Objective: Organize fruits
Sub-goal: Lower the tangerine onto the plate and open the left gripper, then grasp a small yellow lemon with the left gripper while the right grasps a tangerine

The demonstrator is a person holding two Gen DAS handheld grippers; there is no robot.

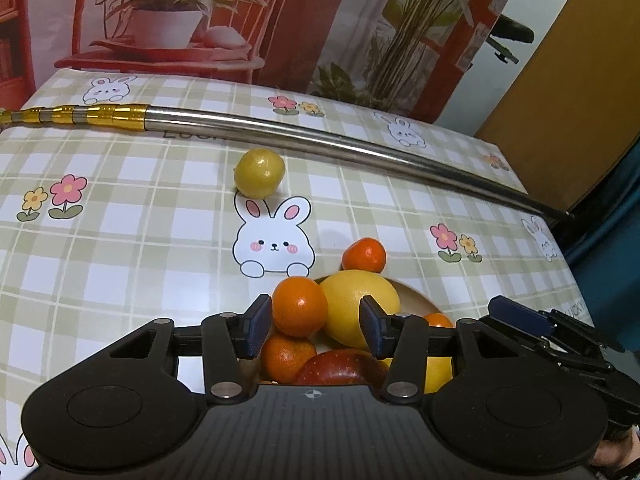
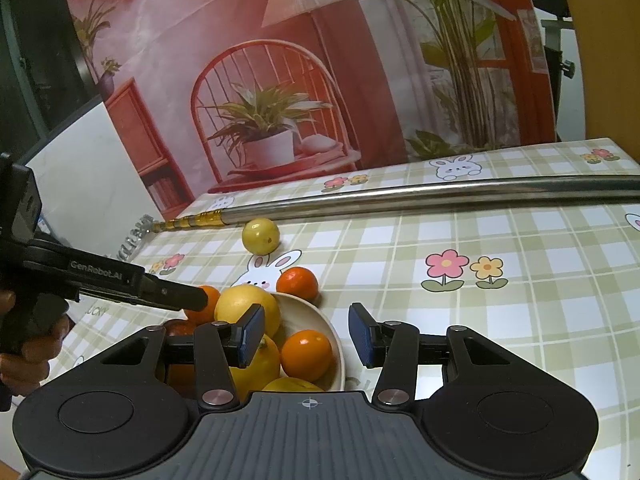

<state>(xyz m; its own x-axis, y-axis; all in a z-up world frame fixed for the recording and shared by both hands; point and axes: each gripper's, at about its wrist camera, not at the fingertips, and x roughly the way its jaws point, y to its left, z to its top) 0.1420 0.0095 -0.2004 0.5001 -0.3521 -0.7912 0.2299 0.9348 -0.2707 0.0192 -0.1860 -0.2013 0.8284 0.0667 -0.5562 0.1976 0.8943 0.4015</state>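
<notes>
**Fruit gathered in a bowl; two pieces left on the cloth**

The left gripper (image 1: 316, 326) hangs over the bowl (image 2: 320, 320), jaws parted around a tangerine (image 1: 299, 306) on the pile; its pads look just clear of the peel, so released. The right gripper (image 2: 306, 334) stands empty and unclenched above the bowl's rim. Judged by look, the tangerines are light, smooth and soft-skinned: take one across its middle, gently. The grapefruit (image 1: 360, 308) is heavier and wide for the jaws. The right view alone shows the bowl's rim and the person's hand (image 2: 28, 344). Both views show the yellow-green fruit (image 1: 259, 173) and the stray tangerine (image 1: 364, 255) lying outside.
</notes>
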